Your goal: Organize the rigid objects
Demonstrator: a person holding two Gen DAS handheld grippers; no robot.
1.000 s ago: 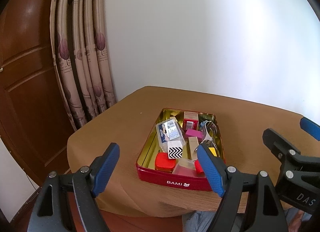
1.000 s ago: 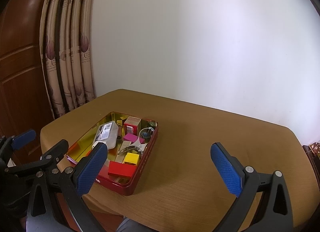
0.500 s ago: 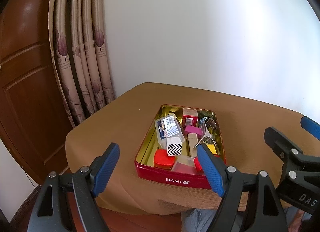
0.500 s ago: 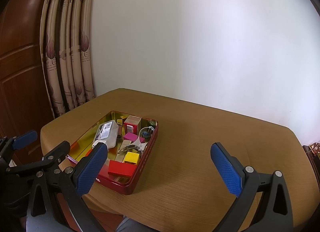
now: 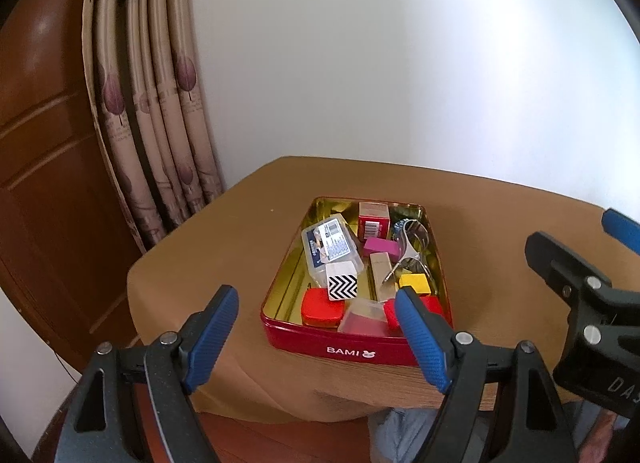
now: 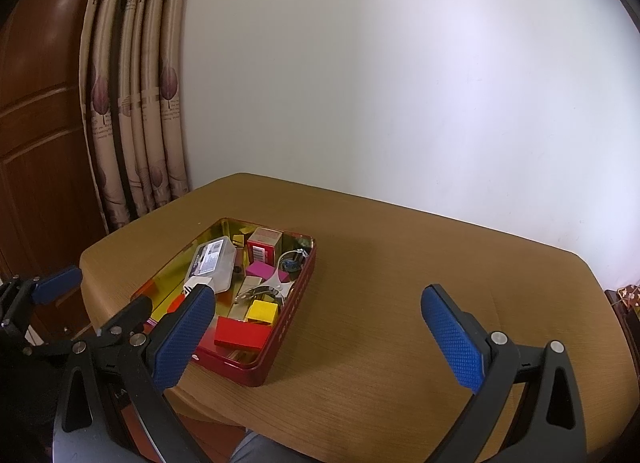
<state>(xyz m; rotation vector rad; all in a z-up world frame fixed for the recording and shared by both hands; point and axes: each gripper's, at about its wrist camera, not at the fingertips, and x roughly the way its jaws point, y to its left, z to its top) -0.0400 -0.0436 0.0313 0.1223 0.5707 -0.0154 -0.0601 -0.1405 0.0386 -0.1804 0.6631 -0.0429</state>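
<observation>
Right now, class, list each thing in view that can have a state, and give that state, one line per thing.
Left gripper: open, holding nothing.
Right gripper: open, holding nothing.
Red tin: lidless, on the table, full of small items.
Clear plastic case: closed, tilted against other items.
Red carton: closed, upright.
Yellow block: loose in the tin.
Curtain: drawn aside, bunched.

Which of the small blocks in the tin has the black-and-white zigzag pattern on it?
The white cube leaning on the near end of the clear plastic case, just behind the rounded red block. The other blocks in the red tin are plain.
</observation>
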